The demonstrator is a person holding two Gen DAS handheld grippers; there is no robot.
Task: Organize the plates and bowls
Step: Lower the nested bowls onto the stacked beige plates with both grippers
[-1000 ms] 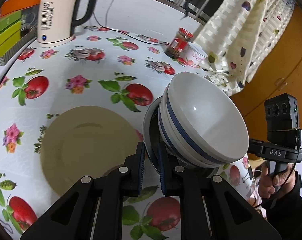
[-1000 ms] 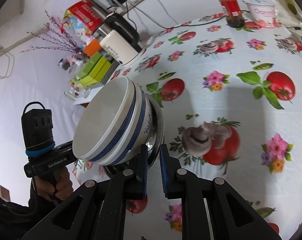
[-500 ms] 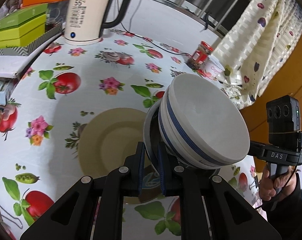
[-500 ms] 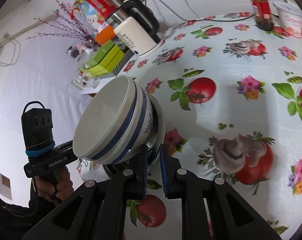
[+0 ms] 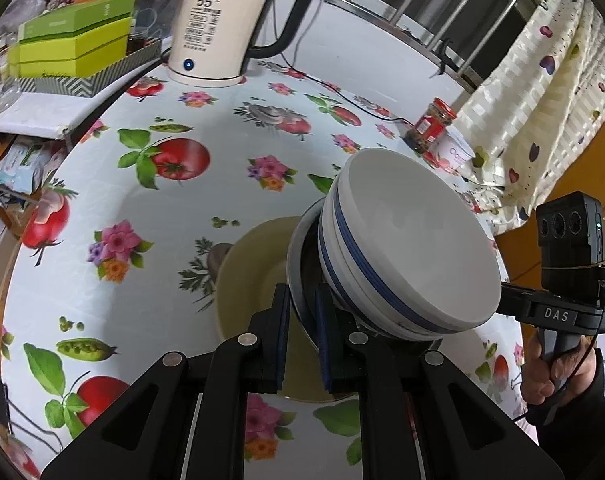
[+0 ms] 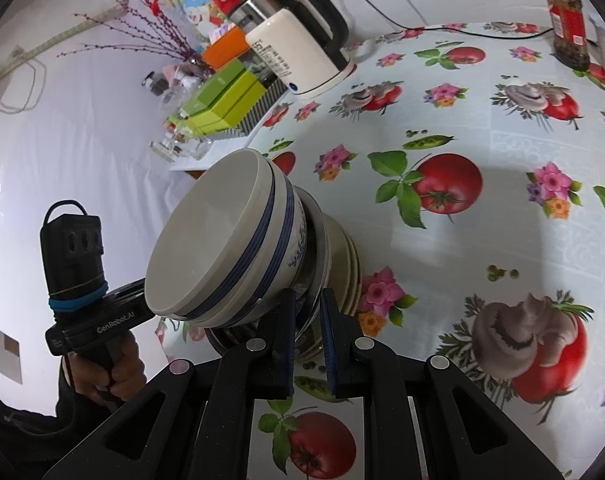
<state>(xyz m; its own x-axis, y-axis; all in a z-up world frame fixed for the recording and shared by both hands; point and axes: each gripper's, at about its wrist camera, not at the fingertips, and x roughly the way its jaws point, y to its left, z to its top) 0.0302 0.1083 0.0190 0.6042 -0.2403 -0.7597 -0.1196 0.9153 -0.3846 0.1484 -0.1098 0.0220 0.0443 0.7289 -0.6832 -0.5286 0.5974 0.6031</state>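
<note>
The stack of bowls (image 5: 406,248) hides much of the tan plate (image 5: 254,276) in the left wrist view, and the left tool (image 5: 302,340) covers its near edge. In the right wrist view only a sliver of that plate (image 6: 352,276) shows past the stack (image 6: 222,248). Whether the stack touches the plate cannot be told. The rim pinched by each tool is mostly hidden behind the pads (image 6: 286,344). The small print on the kettle (image 5: 218,28) is unreadable. The yogurt cup (image 5: 456,154) label is partly covered by the bowls. The person's sleeve (image 5: 574,432) is cut off by the edge.

2 wrist views, angled down, facing across shared bowls (image 5: 406,248)
</note>
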